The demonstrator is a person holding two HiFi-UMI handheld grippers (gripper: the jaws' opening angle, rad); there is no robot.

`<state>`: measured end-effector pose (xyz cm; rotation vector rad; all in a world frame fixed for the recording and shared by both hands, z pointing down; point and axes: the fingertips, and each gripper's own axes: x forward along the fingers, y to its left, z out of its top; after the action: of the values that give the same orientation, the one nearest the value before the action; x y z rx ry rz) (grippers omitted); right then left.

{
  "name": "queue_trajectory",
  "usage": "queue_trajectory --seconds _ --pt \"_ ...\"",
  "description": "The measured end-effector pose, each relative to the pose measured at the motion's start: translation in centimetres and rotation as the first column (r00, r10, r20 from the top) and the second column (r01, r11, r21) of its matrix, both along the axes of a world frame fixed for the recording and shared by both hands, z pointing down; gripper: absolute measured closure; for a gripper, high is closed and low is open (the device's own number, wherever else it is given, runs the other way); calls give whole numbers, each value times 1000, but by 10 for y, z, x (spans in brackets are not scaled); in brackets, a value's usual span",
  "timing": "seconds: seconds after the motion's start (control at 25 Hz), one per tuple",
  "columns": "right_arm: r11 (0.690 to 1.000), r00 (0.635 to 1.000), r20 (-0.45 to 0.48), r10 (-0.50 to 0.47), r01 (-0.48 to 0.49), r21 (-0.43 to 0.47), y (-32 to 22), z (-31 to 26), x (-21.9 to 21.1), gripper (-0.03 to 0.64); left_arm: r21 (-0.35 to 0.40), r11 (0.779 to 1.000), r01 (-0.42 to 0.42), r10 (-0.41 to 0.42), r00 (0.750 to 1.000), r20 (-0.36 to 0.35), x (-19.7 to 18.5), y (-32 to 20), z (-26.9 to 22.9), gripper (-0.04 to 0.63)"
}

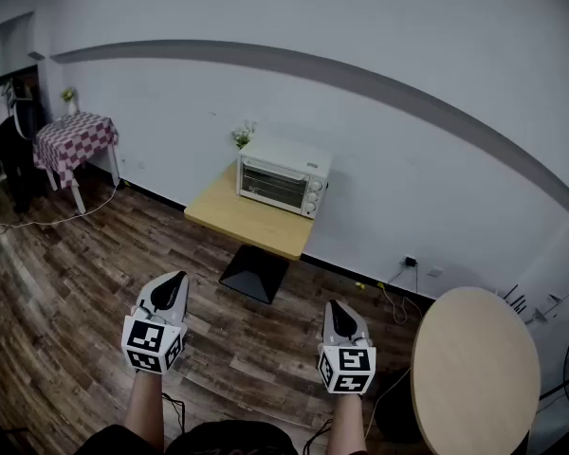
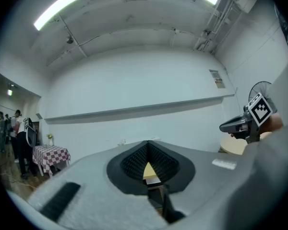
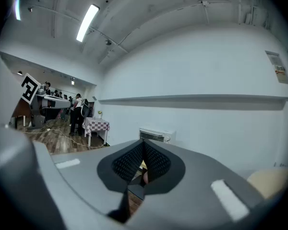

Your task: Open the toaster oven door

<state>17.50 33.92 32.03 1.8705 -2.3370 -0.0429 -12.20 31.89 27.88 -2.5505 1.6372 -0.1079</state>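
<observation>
Left gripper (image 1: 174, 281): the person is holding it out low and level, its jaws pressing together on nothing.
Right gripper (image 1: 338, 307): it is pointing the same way, with its dark ribbed pads meeting and gripping nothing.
Round table (image 1: 474, 368): its pale, smooth top is sitting close by on the person's right.
Floor (image 1: 66, 282): dark wood planks are stretching from the person to the wall.
Square table (image 1: 229, 218): its light wooden top is resting on a black pedestal against the white wall.
Toaster oven (image 1: 283, 178): it is standing at the back of that square table, well apart from both grippers and straight ahead between them. I'd judge the right gripper is lying slightly nearer.
Door (image 1: 270, 182): the glass front is facing the person, its long axis running side to side. The handle is too small to make out.
Casing: it is showing as a white metal box with knobs stacked down its right side.
Checked table (image 1: 76, 140): it is standing far off to the left.
</observation>
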Motion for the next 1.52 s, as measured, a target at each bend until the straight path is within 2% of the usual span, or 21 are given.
queue_trajectory --seconds 1.08,1.52 --pt "1000 1000 -15 -20 20 7 1 7 -31 609 -10 996 -88 88 996 -11 -4 -1 11 598" --pt "999 1000 -8 -27 27 -18 -63 21 -28 609 -50 993 -107 107 994 -3 3 -62 29 598"
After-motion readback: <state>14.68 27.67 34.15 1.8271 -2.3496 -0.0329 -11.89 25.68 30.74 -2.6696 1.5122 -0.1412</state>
